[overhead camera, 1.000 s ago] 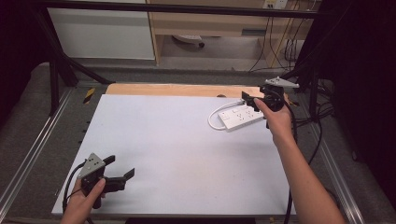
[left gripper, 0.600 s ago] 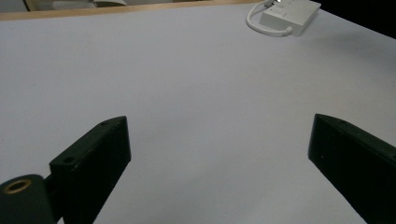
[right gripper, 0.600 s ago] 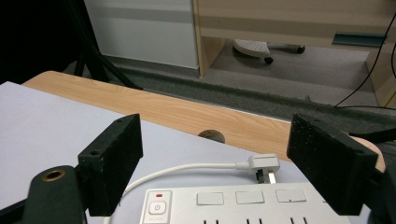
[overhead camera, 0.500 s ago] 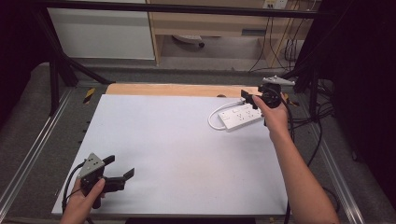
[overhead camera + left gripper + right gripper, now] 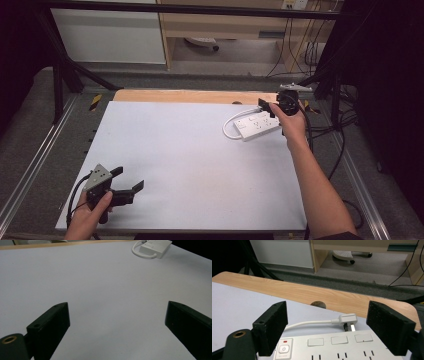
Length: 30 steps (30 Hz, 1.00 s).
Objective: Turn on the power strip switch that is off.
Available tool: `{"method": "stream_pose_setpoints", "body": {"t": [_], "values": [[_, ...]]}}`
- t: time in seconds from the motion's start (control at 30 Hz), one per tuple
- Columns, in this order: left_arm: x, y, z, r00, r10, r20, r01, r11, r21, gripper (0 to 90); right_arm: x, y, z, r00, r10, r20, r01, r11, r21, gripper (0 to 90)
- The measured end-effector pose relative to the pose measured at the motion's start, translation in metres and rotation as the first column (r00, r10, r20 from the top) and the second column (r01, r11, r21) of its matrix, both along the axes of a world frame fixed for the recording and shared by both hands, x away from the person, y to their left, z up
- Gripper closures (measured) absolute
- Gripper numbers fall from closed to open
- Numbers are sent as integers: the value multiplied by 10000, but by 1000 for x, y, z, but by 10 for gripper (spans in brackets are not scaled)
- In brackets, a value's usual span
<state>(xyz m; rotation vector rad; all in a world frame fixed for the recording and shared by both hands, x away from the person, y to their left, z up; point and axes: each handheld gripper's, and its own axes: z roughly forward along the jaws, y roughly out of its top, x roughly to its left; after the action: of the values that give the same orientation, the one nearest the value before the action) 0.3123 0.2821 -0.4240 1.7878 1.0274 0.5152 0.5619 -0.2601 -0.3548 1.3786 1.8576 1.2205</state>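
A white power strip point(image 5: 255, 126) lies at the table's far right, its white cable looping round to a plug point(image 5: 347, 320) beside it. My right gripper point(image 5: 267, 107) hovers open just over the strip's far right end, nothing between its black jaws. In the right gripper view the gripper point(image 5: 327, 303) straddles the strip point(image 5: 332, 346), with the strip's power button point(image 5: 283, 349) by the left jaw. At the near left corner my left gripper point(image 5: 128, 178) stands open and holds nothing. Ahead of it point(image 5: 117, 304) is bare white tabletop, with the strip point(image 5: 156, 246) far off.
The white table sheet point(image 5: 190, 160) ends at a wooden strip point(image 5: 190, 96) along the far edge, with a round hole point(image 5: 318, 304) in it. Black cables point(image 5: 345, 140) hang off the right side. Metal rails point(image 5: 35, 165) run down the left.
My right gripper has slid slightly left and lower over the power strip's end. The left gripper has stayed put.
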Motion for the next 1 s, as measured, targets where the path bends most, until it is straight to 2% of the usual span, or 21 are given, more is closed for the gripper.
{"method": "stream_pose_setpoints", "body": {"t": [0.33,0.63,1.0], "values": [[0,0,0,10000,-12,-6,12,10000,-4,60,6,0,-9,9993,-109,-357,106,9999,-70,154],[0,-1,0,10000,-28,-14,28,10000,21,60,12,4,-21,9982,28,-593,-39,9998,-175,293],[0,-2,0,9999,-149,-15,149,9999,60,61,15,9,-28,9972,42,-750,-78,9988,-486,404]]}}
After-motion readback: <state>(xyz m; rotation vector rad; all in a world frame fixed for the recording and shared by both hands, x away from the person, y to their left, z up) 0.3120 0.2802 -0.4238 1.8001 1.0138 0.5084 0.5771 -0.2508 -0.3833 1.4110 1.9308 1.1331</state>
